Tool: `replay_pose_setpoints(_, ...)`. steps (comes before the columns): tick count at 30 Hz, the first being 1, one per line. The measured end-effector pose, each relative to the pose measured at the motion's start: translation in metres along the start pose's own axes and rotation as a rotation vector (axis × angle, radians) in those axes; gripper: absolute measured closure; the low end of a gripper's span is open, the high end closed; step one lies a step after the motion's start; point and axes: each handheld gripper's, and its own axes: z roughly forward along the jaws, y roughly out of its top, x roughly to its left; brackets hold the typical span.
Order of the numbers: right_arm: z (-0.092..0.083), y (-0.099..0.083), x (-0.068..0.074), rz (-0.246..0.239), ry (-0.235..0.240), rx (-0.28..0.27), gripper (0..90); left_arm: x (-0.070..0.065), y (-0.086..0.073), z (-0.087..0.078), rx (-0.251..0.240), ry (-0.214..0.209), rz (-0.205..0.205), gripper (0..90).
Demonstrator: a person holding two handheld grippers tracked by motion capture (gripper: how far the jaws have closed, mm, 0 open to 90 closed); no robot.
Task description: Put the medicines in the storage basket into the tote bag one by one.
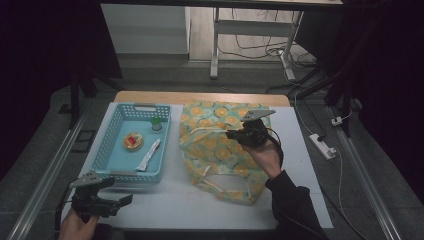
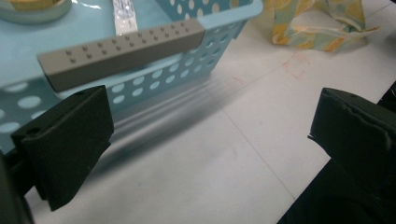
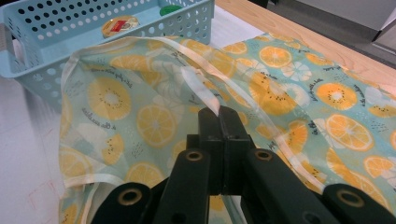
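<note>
A fruit-print cloth bag (image 1: 215,150) lies on the white table (image 1: 200,207), right of a light blue perforated basket (image 1: 131,176). My right gripper (image 1: 231,134) is over the bag. In the right gripper view its jaws (image 3: 218,114) are shut on the bag's white-edged rim, and the bag (image 3: 140,112) is lifted and tented there. My left gripper (image 1: 120,191) hovers at the table's front left. Its jaws (image 2: 215,112) stand wide open and hold nothing, just before the basket's grey front handle (image 2: 121,51).
In the basket lie a round tin (image 1: 133,141), a green-capped bottle (image 1: 156,123) and a white packet (image 1: 149,155). A wooden strip (image 1: 200,97) runs along the table's far edge. A power strip (image 1: 322,146) and cables lie on the floor to the right.
</note>
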Motion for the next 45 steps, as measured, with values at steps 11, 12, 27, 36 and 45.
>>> replay_pose_setpoints(11,-0.002,0.000,-0.001,0.002,-0.003,-0.006,90.0,0.000,0.015,-0.009,-0.037,0.027,0.033,0.0)
replay_pose_setpoints(12,-0.002,0.001,-0.001,0.001,-0.004,-0.006,90.0,0.000,0.017,-0.009,-0.039,0.024,0.034,0.1)
replay_pose_setpoints(27,-0.003,0.001,-0.001,0.004,0.000,-0.009,90.0,0.013,0.042,0.001,-0.034,0.067,0.027,0.7)
replay_pose_setpoints(36,-0.003,0.001,-0.001,0.004,0.003,-0.011,90.0,0.026,0.059,0.010,-0.023,0.089,0.015,0.3)
replay_pose_setpoints(45,-0.004,0.002,-0.001,0.004,0.003,-0.020,90.0,0.035,0.077,0.028,0.039,0.096,0.020,0.7)
